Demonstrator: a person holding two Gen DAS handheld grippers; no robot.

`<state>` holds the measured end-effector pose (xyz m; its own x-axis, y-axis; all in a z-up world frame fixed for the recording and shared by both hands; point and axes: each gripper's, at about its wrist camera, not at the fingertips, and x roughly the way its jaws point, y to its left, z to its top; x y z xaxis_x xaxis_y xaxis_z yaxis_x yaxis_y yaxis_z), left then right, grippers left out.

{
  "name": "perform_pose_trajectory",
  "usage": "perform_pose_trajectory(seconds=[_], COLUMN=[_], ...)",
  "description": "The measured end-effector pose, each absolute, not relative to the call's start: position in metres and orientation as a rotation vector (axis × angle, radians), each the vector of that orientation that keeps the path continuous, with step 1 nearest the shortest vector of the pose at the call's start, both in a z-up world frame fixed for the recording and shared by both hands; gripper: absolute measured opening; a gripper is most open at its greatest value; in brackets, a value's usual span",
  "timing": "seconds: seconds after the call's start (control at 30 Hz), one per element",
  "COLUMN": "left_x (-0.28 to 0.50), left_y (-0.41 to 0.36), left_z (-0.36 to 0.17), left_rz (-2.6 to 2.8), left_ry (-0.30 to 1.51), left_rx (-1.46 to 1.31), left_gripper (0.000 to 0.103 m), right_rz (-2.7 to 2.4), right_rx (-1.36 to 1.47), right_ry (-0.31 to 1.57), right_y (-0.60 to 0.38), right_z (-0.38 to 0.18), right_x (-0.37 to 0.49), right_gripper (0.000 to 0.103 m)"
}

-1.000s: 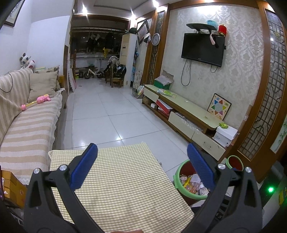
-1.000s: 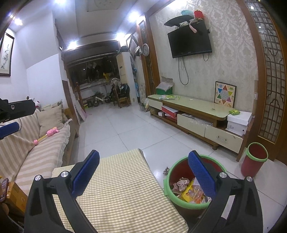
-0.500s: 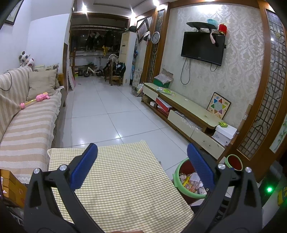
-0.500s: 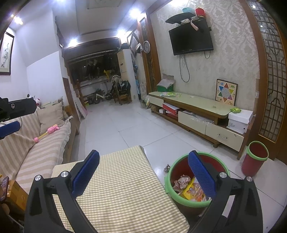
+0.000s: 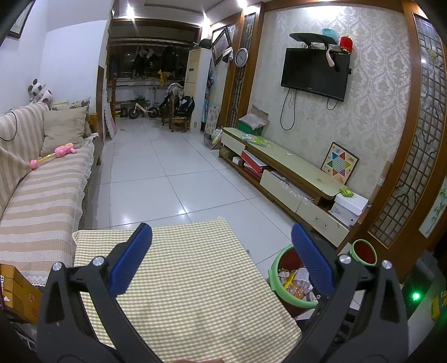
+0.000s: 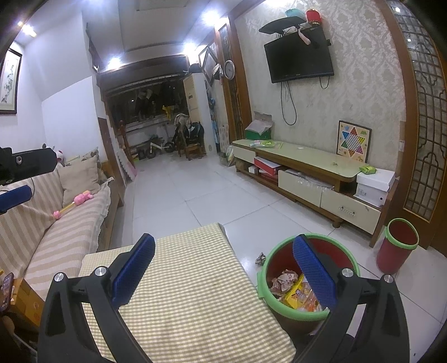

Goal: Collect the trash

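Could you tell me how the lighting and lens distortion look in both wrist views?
Left wrist view: fisheye bends the lattice screen; ceiling lights glare off the floor tiles. Right wrist view: blown-out ceiling spotlights, dark vignetted corners, sharp focus on the green-rimmed bin.

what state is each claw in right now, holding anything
Left claw: open, holding nothing.
Right claw: open, holding nothing.

Red bin with a green rim (image 6: 307, 312) stands upright at lower right — crumpled paper and wrappers (image 6: 293, 287) inside; one crumpled scrap (image 6: 260, 258) lies on the floor just beside it.
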<state>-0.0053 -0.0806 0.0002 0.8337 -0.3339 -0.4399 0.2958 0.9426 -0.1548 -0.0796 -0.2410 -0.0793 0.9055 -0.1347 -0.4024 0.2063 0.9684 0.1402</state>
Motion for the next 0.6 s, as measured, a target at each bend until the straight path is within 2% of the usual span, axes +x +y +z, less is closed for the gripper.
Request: perform_pose_trajectory(seconds=[0.43, 0.53, 0.6], left_x=[0.003, 0.017, 0.03], left_y=[-0.078, -0.069, -0.059], left_z=[-0.023, -0.062, -0.105], left_rz=[-0.294, -0.246, -0.173], left_ry=[0.526, 0.601, 0.67], left_rx=[-0.102, -0.084, -0.052], left_gripper=[0.098, 0.098, 0.098], right_rz=[-0.144, -0.114, -0.092], right_rx=[0.171, 0.15, 0.124], right_ry=[0.477, 0.536, 0.588], right_y=[-0.239, -0.231, -0.224], right_z=[-0.102, -0.125, -0.145], right_x=[-0.062, -0.041, -0.025], right_gripper=[0.096, 0.096, 0.096])
